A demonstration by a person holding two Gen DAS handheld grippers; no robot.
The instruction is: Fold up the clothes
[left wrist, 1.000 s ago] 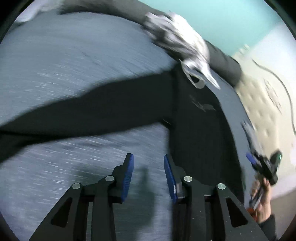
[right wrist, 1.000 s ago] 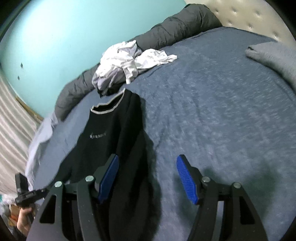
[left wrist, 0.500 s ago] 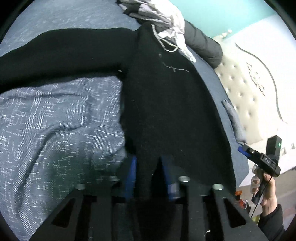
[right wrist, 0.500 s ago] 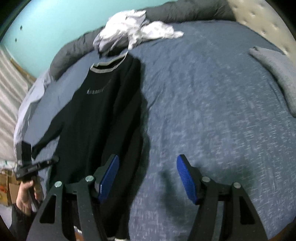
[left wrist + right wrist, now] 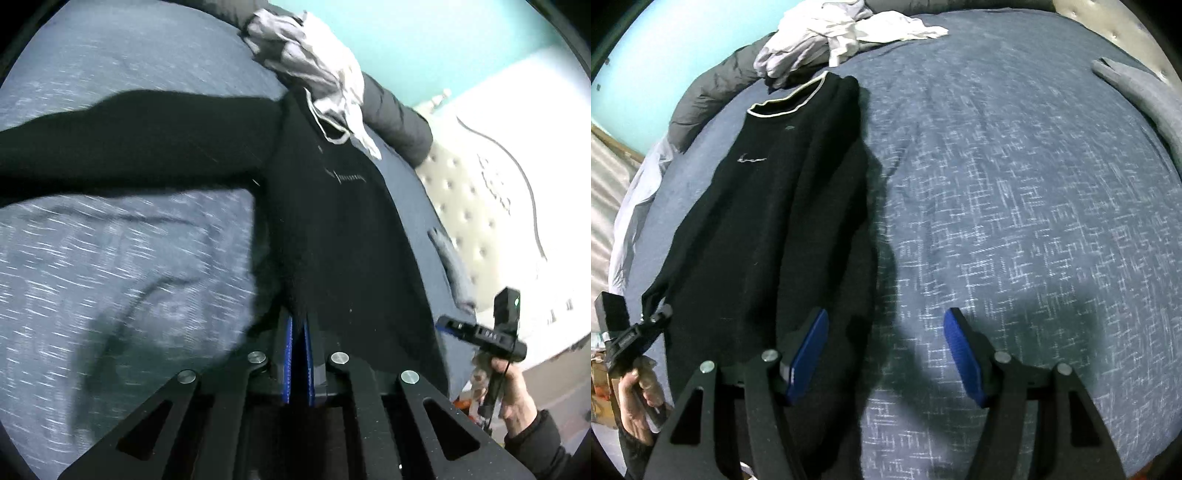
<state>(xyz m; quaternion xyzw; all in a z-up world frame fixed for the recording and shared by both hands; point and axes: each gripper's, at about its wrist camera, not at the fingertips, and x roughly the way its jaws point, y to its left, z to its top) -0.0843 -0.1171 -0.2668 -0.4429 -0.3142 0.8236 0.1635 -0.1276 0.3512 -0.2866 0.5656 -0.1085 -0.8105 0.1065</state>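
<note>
My left tool (image 5: 298, 334) has its blue pads pressed together on the near hem of the black long-sleeved sweater with a white-trimmed collar (image 5: 768, 206). The sweater lies flat on the blue patterned bed cover (image 5: 1015, 206), collar far, one sleeve stretched out left in the left wrist view. My right tool (image 5: 886, 332) hangs above the bed just right of the sweater, pads wide apart, holding nothing. A crumpled white and grey clothes pile (image 5: 834, 37) sits beyond the collar.
</note>
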